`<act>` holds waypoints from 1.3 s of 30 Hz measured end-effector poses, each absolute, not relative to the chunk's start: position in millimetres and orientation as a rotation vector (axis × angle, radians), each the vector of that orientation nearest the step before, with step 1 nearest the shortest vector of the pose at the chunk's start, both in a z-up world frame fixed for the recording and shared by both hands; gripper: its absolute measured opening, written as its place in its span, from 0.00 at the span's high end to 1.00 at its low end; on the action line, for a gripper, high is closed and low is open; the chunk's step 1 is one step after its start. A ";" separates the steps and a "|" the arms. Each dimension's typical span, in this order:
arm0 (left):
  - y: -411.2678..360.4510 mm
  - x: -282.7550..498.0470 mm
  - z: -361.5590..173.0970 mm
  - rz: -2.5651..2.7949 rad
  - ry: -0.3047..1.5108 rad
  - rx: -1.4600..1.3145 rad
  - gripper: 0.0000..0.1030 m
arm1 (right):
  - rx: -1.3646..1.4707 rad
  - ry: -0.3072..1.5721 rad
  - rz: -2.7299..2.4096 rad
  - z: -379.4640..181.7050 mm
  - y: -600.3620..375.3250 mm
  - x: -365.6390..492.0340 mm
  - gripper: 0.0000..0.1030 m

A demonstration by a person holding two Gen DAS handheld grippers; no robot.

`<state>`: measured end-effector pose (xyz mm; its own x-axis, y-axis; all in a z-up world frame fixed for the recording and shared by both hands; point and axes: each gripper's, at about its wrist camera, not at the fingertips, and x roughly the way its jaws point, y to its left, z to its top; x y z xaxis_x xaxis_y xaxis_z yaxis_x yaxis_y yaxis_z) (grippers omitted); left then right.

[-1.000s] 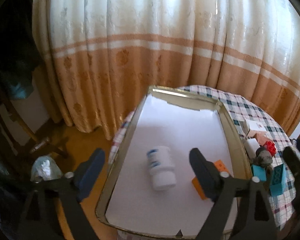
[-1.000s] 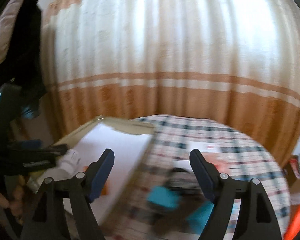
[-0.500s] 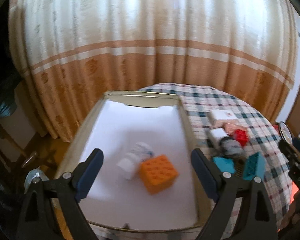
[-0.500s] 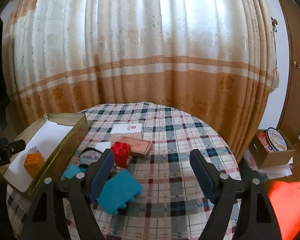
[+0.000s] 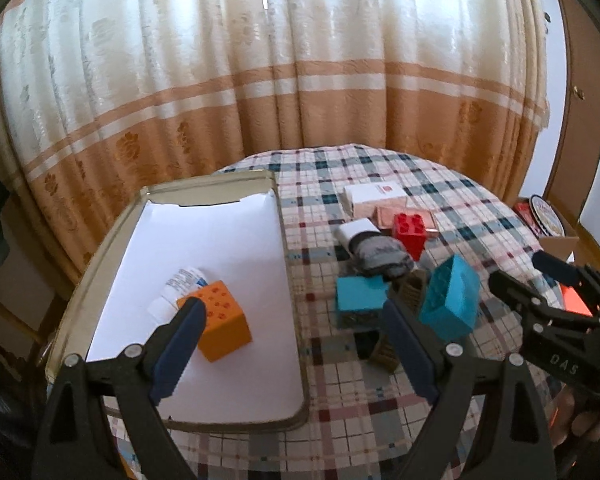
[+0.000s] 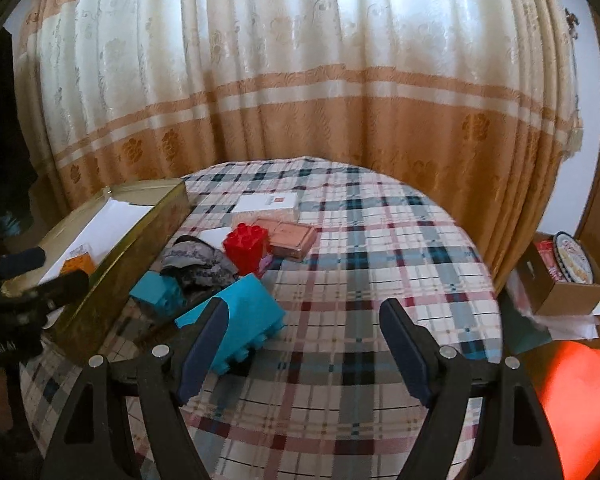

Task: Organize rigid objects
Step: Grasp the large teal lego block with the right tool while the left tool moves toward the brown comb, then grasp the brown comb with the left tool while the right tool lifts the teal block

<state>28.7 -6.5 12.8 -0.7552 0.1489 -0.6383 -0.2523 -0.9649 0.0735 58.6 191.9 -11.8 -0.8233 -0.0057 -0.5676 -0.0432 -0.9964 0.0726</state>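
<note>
both tongs released, empty: left gripper, right gripper. teal brick lies right of tray, outside it. likely light, stiff plastic; pinch flat side walls.

Daylight glows through the curtain; fisheye edges bend, dark corners.
</note>
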 end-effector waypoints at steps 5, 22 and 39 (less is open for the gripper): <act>-6.4 32.3 11.7 2.752 0.230 -0.984 0.12 | -0.991 0.082 3.019 -14.4 181.6 54.6 0.23; -7.1 34.8 10.6 2.754 0.225 -1.004 0.12 | -1.280 -0.089 3.060 -31.6 161.6 26.4 0.19; -4.6 35.7 9.5 2.733 0.225 -1.014 0.12 | -1.327 -0.079 3.063 -33.9 159.6 15.5 0.27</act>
